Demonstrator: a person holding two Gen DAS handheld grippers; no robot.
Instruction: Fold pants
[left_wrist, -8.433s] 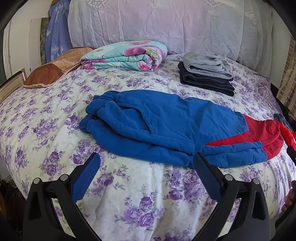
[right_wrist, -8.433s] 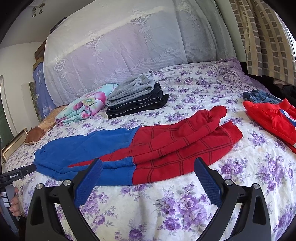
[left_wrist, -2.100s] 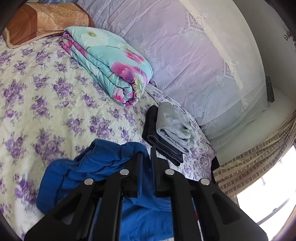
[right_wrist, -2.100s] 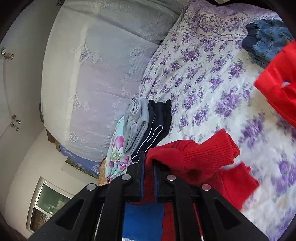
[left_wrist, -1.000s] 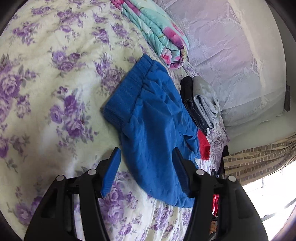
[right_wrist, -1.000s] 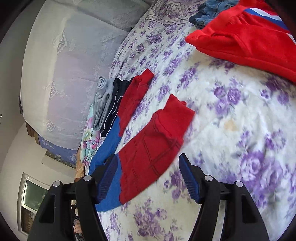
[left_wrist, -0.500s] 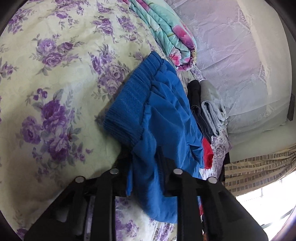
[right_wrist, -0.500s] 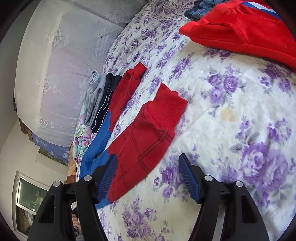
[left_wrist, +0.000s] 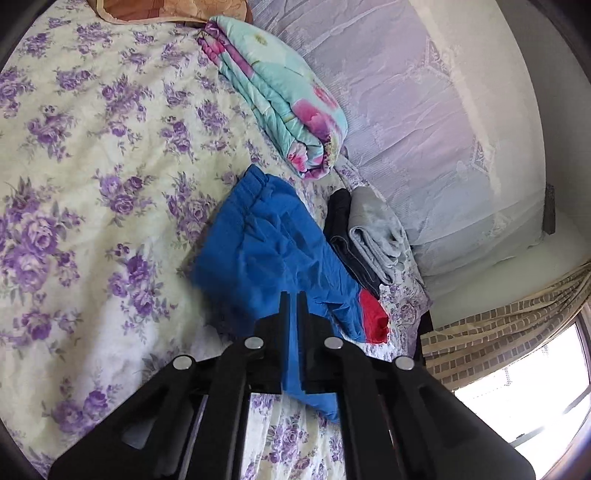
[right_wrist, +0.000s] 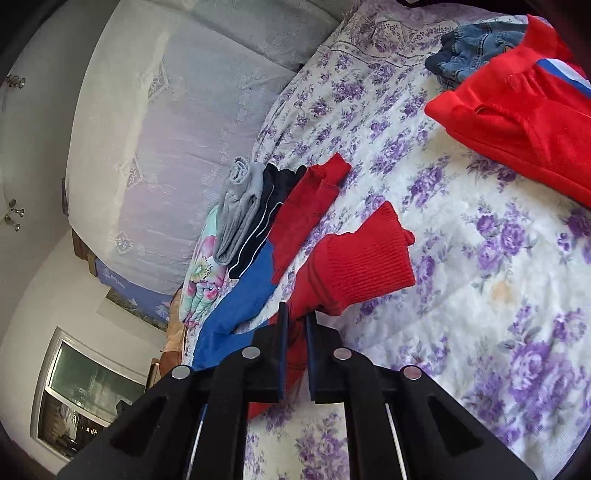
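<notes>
Both tongs have just closed and now pinch cloth. The left gripper (left_wrist: 292, 299) is clamped on the blue waist end of the pants (left_wrist: 266, 251), which lie across the flowered bedspread (left_wrist: 74, 184). From that grip the waistband runs toward 11 o'clock, and the folded grey and black stack (left_wrist: 369, 236) sits at 1 o'clock. The right gripper (right_wrist: 296, 314) is clamped on a red leg near its ribbed cuff (right_wrist: 365, 258), the cuff at 1 o'clock, the other leg at 12. A red garment (right_wrist: 517, 122) lies well apart at 2 o'clock
</notes>
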